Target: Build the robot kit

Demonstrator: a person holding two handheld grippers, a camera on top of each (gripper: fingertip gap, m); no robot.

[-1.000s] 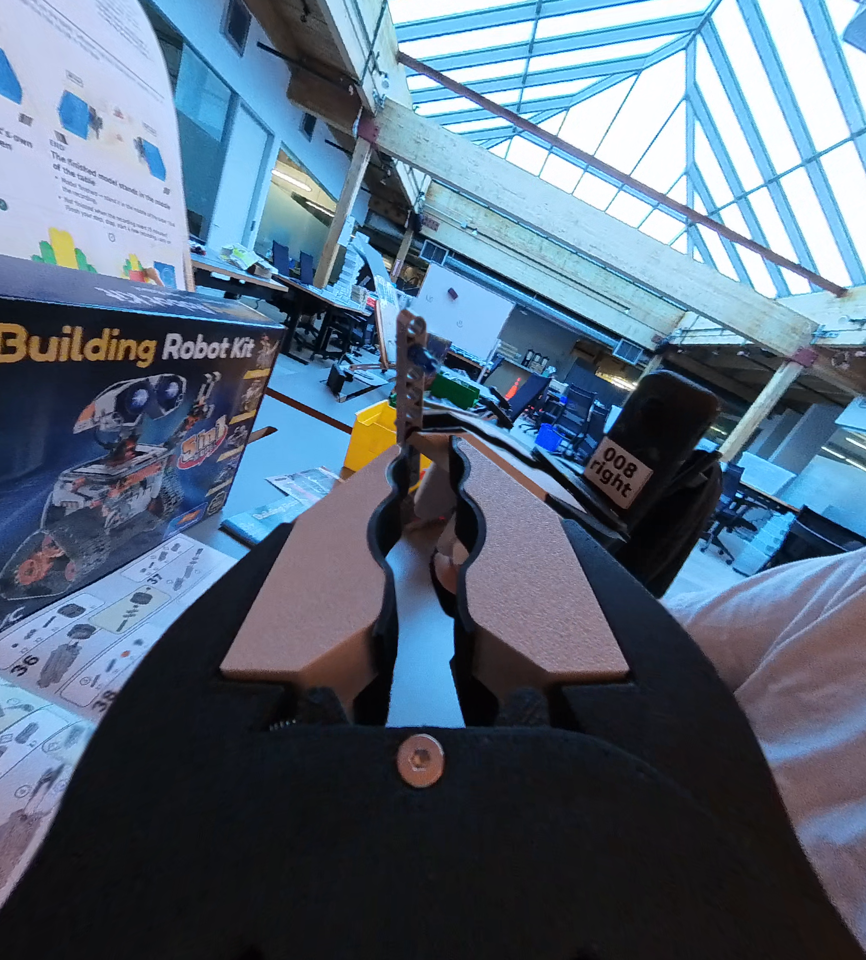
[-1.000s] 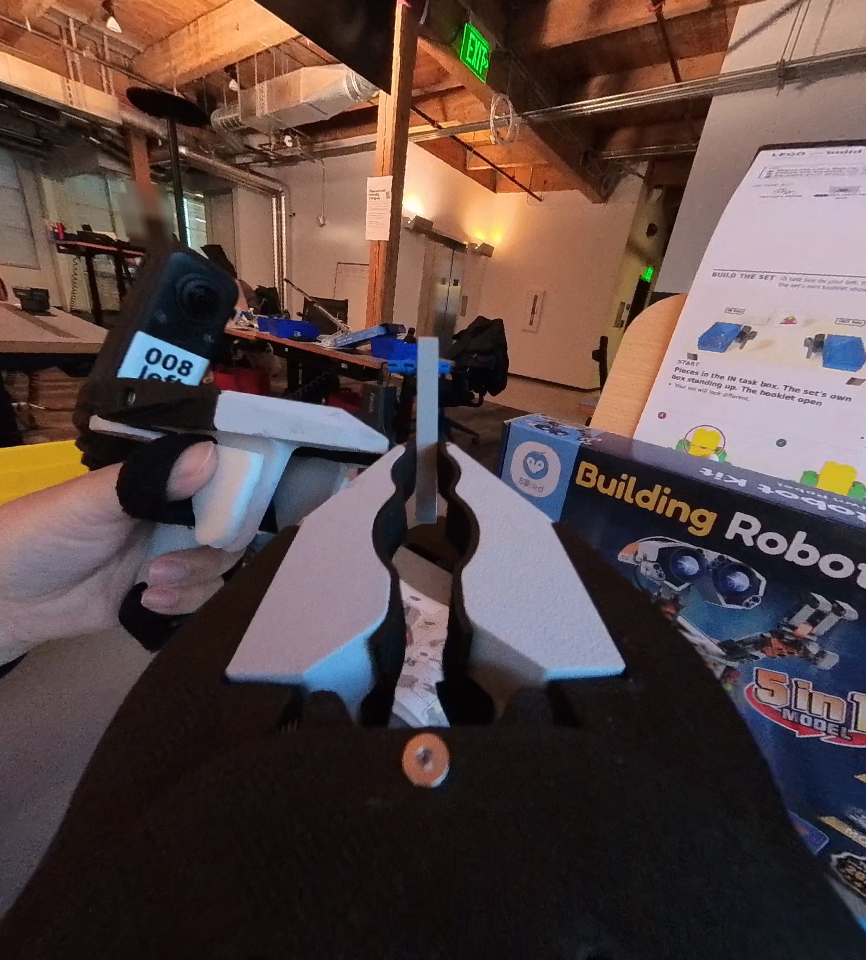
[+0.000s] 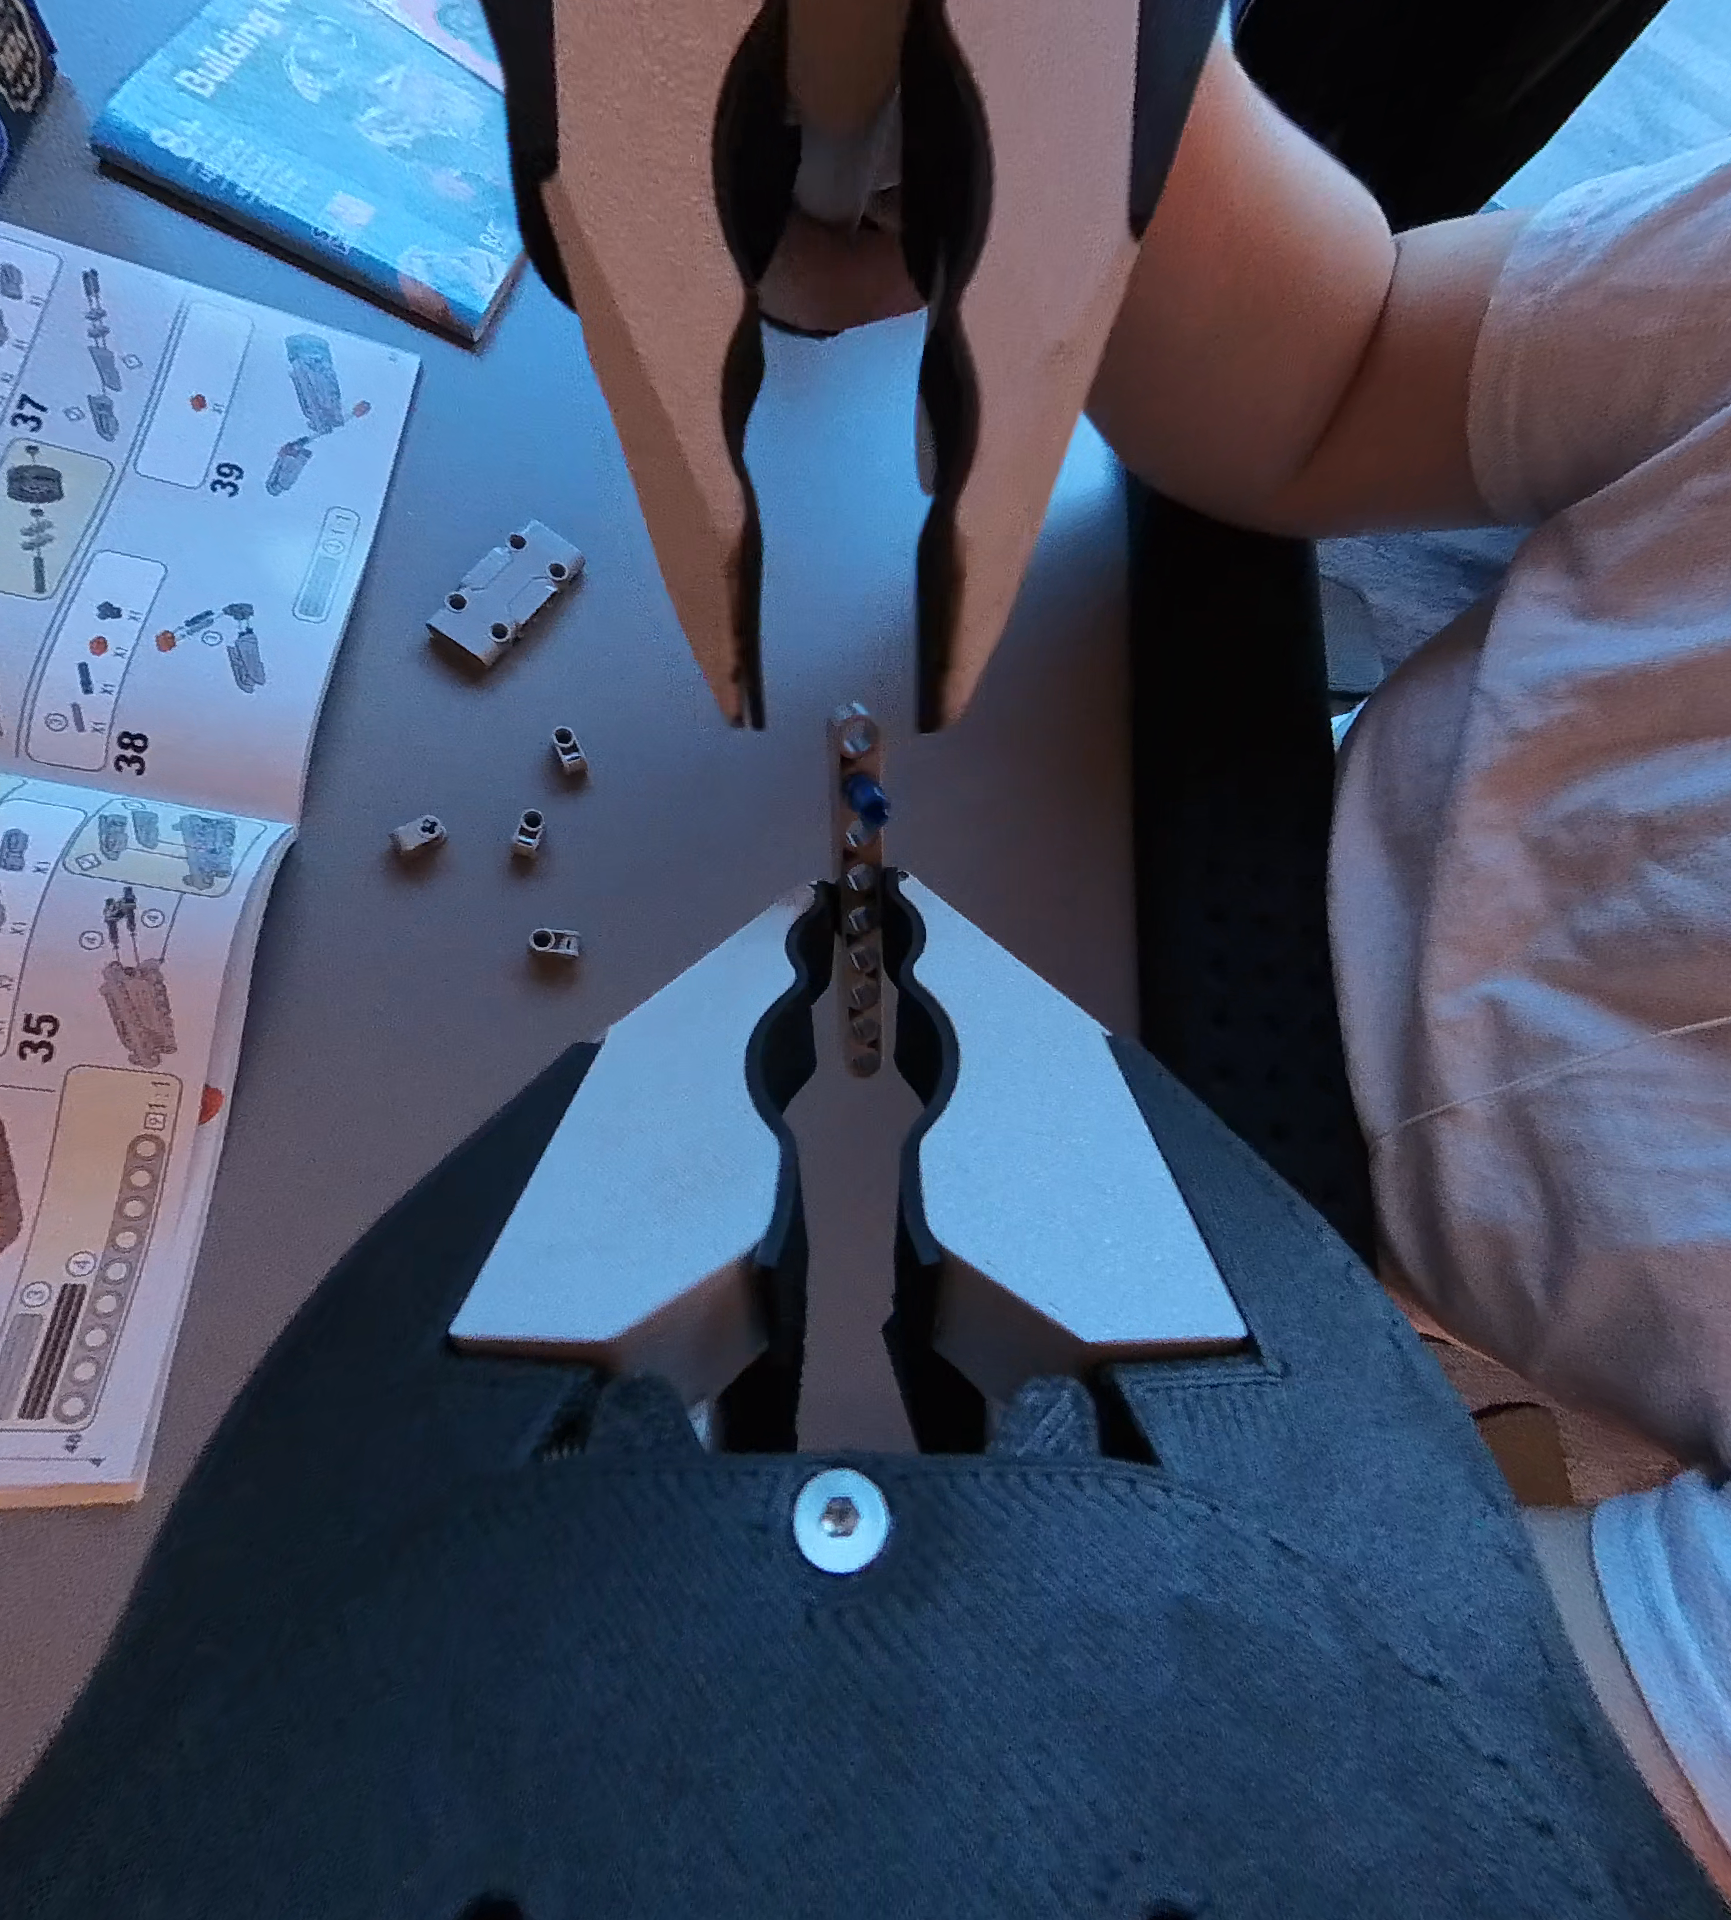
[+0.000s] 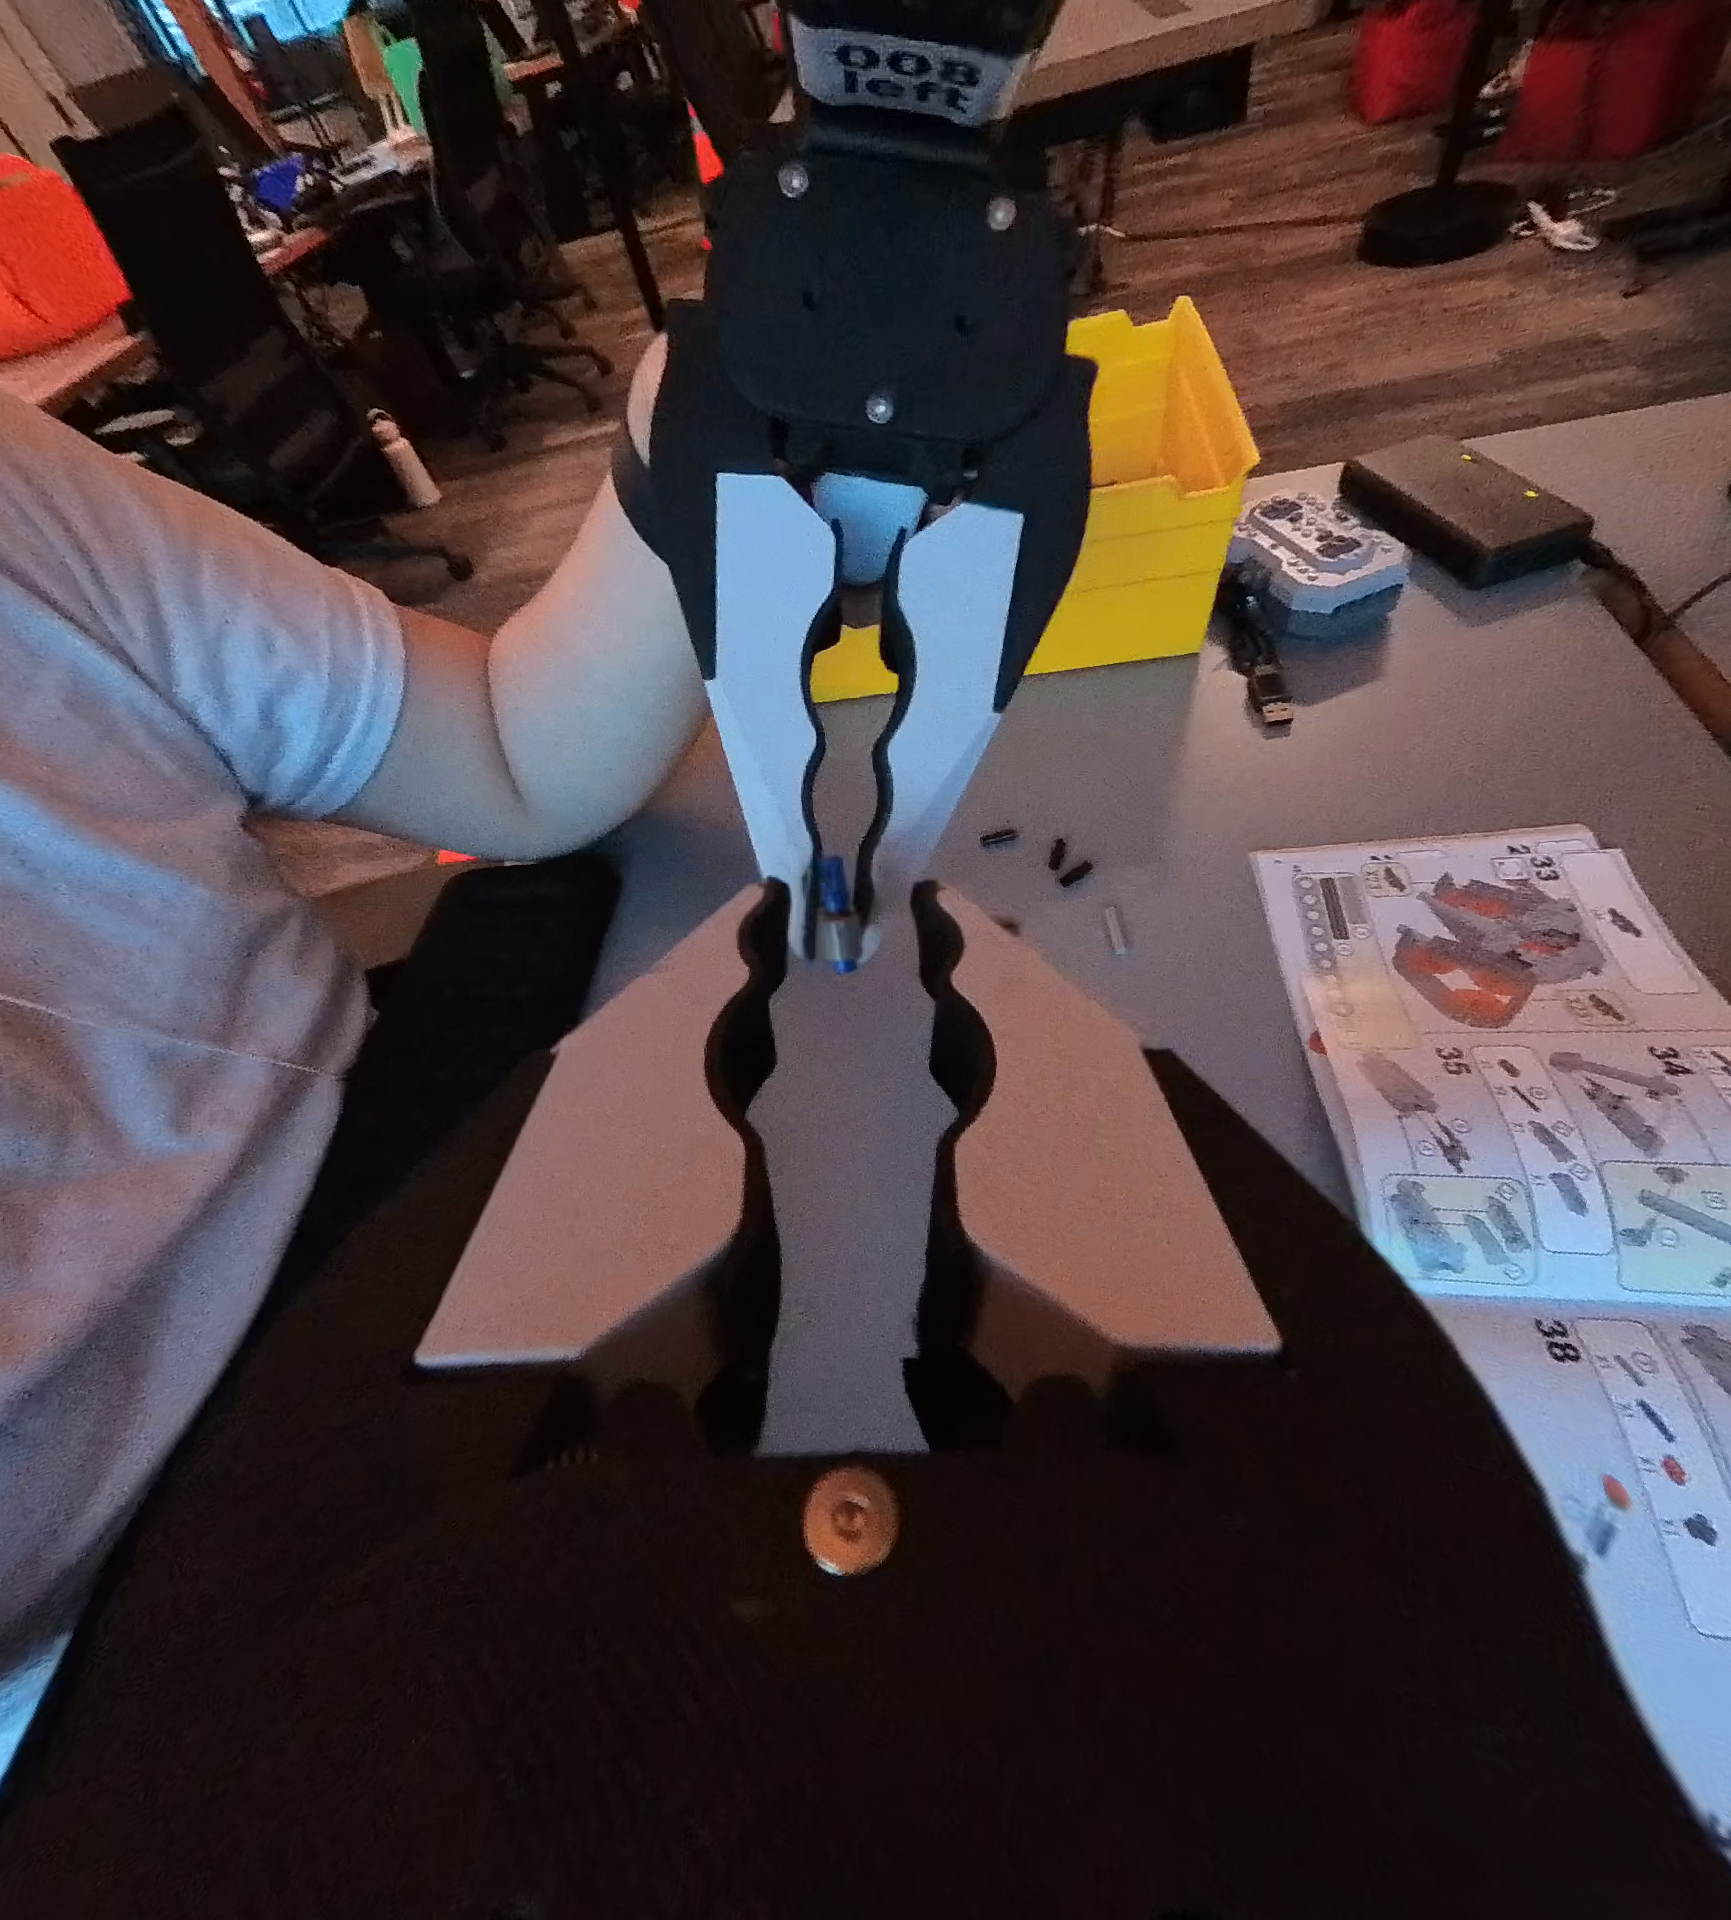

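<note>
Left gripper (image 3: 856,883): jaws closed on a grey perforated beam (image 3: 859,914), pinched near its middle. The beam runs forward past the fingertips; a blue pin (image 3: 866,802) sits in a hole near its far end. The beam is held above the grey table (image 3: 445,1039), not resting on it.

Right gripper (image 4: 845,899): jaws parted and empty. In the left wrist view it faces the left gripper from the far side, its two tips (image 3: 736,686) standing on either side of the beam's far end without touching it.

Items placed relative to the beam, left wrist view:
- Grey plate with four holes (image 3: 506,594), left and beyond, lying flat on the table.
- Four small grey connectors (image 3: 528,831), scattered left of the beam.
- Open instruction booklet (image 3: 92,727), further left.
- Blue-covered booklet (image 3: 321,156), far left and beyond.

Right wrist view, beyond the beam:
- Yellow bin (image 4: 1152,499) behind the left gripper.
- Small black pins (image 4: 1058,857) on the table, right of the beam.
- Grey motor block (image 4: 1318,566) and black power brick (image 4: 1463,509), right of the bin.

A person's arm in a light sleeve (image 3: 1619,831) lies right of the beam in the left wrist view.
</note>
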